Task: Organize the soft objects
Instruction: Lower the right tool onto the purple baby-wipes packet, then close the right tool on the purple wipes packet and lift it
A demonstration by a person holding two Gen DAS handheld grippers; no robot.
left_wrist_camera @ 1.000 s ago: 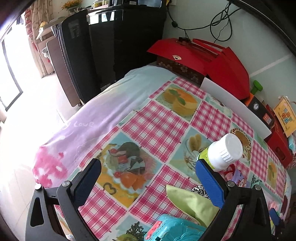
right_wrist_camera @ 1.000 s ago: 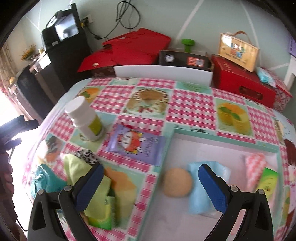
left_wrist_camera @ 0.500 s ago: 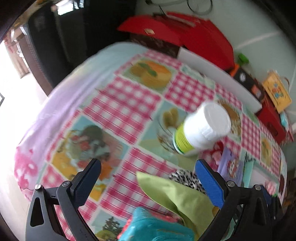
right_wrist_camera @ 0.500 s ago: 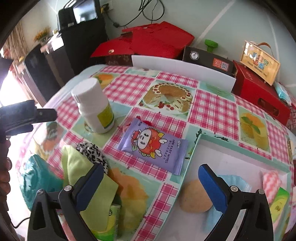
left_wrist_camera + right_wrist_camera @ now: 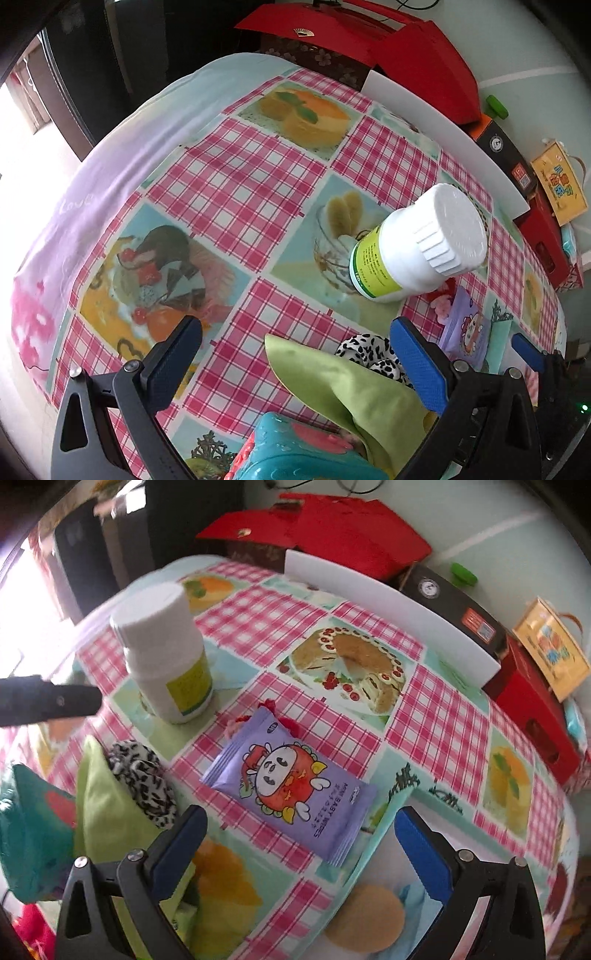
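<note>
Closing in over the last second, right tongs [image 5: 301, 843], spread and empty, are now hovering with the purple wipes pack [image 5: 295, 788] just ahead between them; left tongs [image 5: 295, 354] are idling agape near the green cloth [image 5: 343, 384].
</note>
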